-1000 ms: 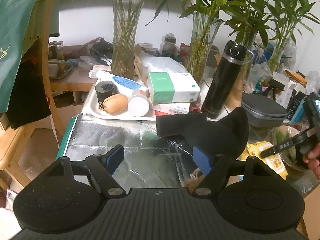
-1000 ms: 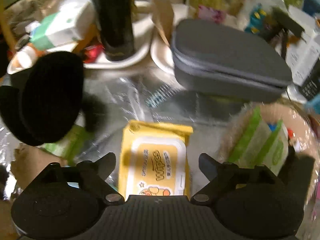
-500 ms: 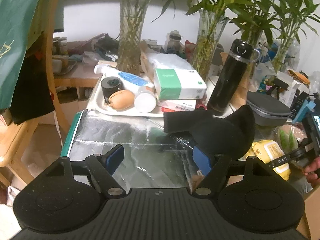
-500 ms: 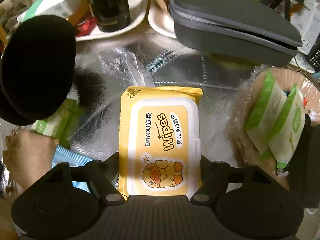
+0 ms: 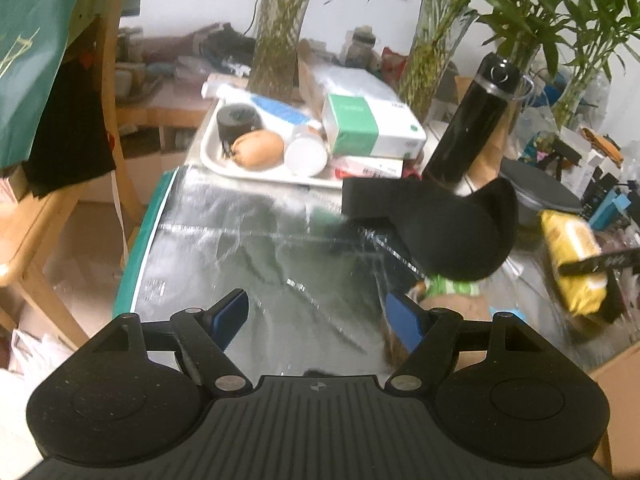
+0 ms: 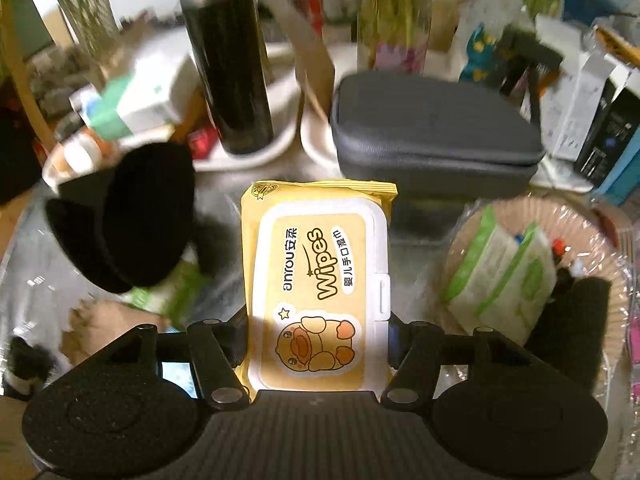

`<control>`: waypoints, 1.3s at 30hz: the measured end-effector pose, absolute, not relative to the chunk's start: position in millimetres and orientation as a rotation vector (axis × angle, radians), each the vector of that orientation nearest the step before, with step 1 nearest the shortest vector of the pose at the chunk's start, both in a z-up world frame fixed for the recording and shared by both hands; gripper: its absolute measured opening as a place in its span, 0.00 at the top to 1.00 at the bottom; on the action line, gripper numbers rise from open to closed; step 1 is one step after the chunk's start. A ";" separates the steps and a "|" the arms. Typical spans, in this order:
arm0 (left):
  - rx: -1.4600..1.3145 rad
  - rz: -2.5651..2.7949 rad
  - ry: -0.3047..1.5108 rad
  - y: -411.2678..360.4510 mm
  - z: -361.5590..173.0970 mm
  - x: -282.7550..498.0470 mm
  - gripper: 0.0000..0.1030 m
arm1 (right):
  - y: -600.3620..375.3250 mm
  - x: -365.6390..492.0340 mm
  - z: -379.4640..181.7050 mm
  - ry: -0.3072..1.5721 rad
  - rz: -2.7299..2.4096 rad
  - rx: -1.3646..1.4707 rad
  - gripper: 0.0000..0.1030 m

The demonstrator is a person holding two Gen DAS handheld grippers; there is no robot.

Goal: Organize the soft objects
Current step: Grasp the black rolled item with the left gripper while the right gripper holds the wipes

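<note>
The right gripper is closing its jaws on the yellow wipes pack, which fills the lower centre of the right wrist view, pinched at both long sides. The left gripper stands apart with nothing between its blue pads. The step in hand looks like carrying the pack; the next move likely calls for setting it into the clear basket at right, beside the green tissue packs.

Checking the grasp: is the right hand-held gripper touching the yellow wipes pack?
Touching. The right wrist view shows the right hand-held gripper closing, both fingers pressed against the yellow wipes pack.
</note>
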State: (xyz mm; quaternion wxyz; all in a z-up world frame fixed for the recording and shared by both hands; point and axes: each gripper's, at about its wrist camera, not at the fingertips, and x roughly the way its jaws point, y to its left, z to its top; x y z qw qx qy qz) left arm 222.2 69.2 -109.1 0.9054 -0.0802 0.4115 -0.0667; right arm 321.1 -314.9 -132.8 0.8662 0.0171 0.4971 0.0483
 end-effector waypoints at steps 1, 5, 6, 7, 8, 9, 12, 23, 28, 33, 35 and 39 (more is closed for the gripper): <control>-0.169 -0.137 0.853 71.6 -109.5 219.1 0.27 | -316.4 318.3 -127.0 1.026 0.106 0.041 0.37; -0.215 -0.123 0.887 82.9 -112.9 211.5 0.27 | -322.6 310.1 -111.9 0.978 0.112 0.084 0.37; -0.235 -0.122 0.899 86.2 -114.3 210.9 0.27 | -323.2 307.6 -108.5 0.967 0.111 0.089 0.37; -0.260 -0.126 0.911 89.5 -116.1 211.4 0.27 | -323.7 304.9 -105.6 0.958 0.113 0.095 0.37; -0.284 -0.134 0.925 92.4 -118.4 212.8 0.27 | -324.2 301.7 -103.0 0.949 0.115 0.105 0.37; -0.306 -0.141 0.939 94.4 -120.8 214.5 0.27 | -325.6 299.9 -102.2 0.946 0.115 0.112 0.37; -0.343 -0.153 0.997 96.8 -129.9 221.3 0.28 | -324.6 295.0 -99.0 0.939 0.120 0.121 0.37; -0.327 -0.204 1.183 73.0 -157.1 246.6 0.41 | -322.2 294.0 -97.5 0.935 0.129 0.117 0.37; -0.328 -0.185 1.259 69.8 -170.8 250.8 0.57 | -324.9 293.4 -96.3 0.933 0.127 0.122 0.37; -0.266 -0.140 1.229 65.4 -167.5 251.7 0.65 | -325.1 291.4 -93.7 0.922 0.131 0.124 0.37; -0.204 -0.085 1.174 64.7 -162.3 251.3 0.65 | -324.1 290.6 -93.1 0.919 0.134 0.123 0.37; -0.216 -0.019 1.084 75.1 -157.4 252.1 0.64 | -320.9 290.4 -90.6 0.910 0.152 0.121 0.37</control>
